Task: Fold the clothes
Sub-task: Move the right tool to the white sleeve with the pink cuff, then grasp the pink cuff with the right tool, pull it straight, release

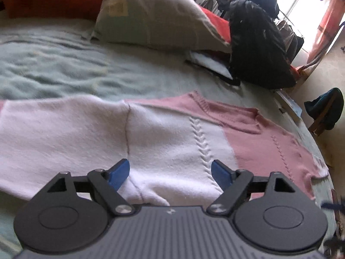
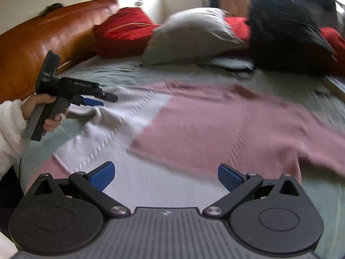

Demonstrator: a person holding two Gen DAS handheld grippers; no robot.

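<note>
A pink and white knit sweater [image 1: 163,133] lies spread flat on the bed, collar toward the pillows. My left gripper [image 1: 170,172] hovers open over its white part, near the seam where the sleeve joins the body, nothing between the blue pads. In the right wrist view the sweater [image 2: 215,125] fills the middle, pink body to the right, white part to the left. My right gripper [image 2: 166,176] is open above the white hem area, holding nothing. The left gripper [image 2: 94,102] shows there too, held by a hand in a fluffy white sleeve, over the white sleeve of the sweater.
A pale green blanket [image 1: 64,64] covers the bed. At the head lie a grey pillow [image 1: 151,15], red cushions [image 2: 125,32] and a black bag [image 1: 258,49] beside a flat white thing [image 1: 211,62]. A brown headboard [image 2: 32,43] stands left; the floor [image 1: 323,75] lies off the bed's right edge.
</note>
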